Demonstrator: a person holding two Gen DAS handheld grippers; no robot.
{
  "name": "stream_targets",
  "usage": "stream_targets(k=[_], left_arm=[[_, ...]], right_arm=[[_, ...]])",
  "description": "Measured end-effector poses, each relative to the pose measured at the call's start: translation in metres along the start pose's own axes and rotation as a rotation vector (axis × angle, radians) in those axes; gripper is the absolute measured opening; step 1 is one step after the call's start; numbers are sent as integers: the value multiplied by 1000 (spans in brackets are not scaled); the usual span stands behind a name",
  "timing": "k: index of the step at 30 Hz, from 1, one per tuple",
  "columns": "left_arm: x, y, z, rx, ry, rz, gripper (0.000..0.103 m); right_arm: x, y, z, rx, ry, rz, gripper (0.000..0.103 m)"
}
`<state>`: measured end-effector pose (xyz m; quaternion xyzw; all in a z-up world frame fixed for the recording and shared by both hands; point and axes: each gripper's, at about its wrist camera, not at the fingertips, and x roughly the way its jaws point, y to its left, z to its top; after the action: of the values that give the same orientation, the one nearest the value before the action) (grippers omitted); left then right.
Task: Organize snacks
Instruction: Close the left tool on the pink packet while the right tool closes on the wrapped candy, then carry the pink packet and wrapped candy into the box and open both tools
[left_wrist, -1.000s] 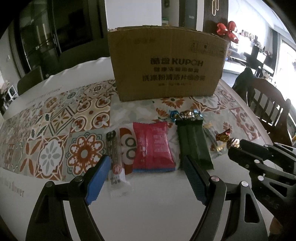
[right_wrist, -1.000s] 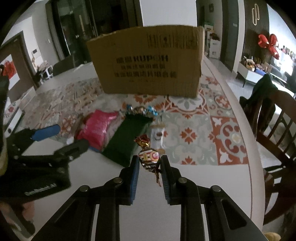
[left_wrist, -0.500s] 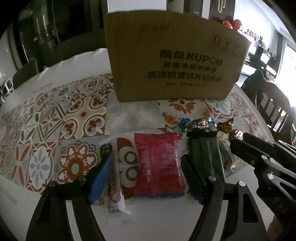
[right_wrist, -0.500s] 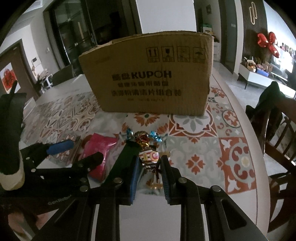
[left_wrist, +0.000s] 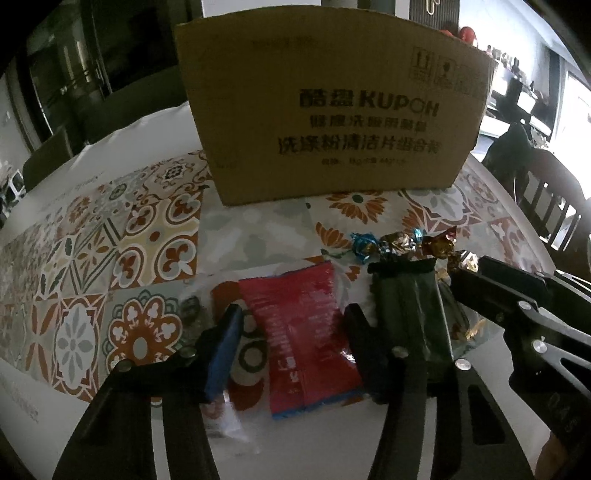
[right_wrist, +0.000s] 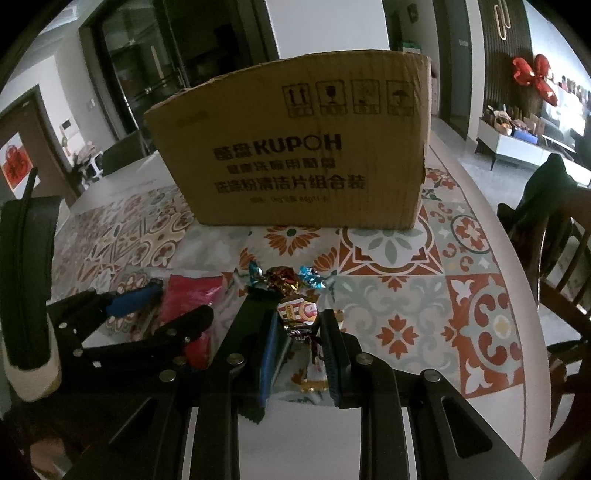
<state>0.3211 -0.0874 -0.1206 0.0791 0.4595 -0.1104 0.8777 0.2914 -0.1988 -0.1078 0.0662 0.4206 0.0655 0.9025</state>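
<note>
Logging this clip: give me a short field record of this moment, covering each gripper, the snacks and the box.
left gripper: jaws have just been closing around the red packet; contact unclear
right gripper: shut on a wrapped candy
green packet: flat on the table, right of the red one
foil candies: loose, beyond the green packet
cardboard box: upright behind the snacks

Left gripper (left_wrist: 291, 325) narrowing, right gripper (right_wrist: 297, 328) clamped.

On the table (left_wrist: 110, 140), a patterned cloth (left_wrist: 155, 236) carries the box (left_wrist: 332, 110) at twelve o'clock, snacks (left_wrist: 303, 332) at six.
</note>
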Motion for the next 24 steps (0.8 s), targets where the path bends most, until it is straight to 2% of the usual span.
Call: stream_targets(k=[8, 15, 24], left_arm=[[-2, 5, -2, -11, -26, -20, 31], [-20, 10, -2, -19, -88, -16, 29], [-58, 18, 8, -53, -164, -49, 29]], right_arm=[[0, -1, 1, 5, 0, -2, 25], [-7, 2, 2, 3, -14, -1, 25], [-31, 9, 10, -9, -68, 18, 25]])
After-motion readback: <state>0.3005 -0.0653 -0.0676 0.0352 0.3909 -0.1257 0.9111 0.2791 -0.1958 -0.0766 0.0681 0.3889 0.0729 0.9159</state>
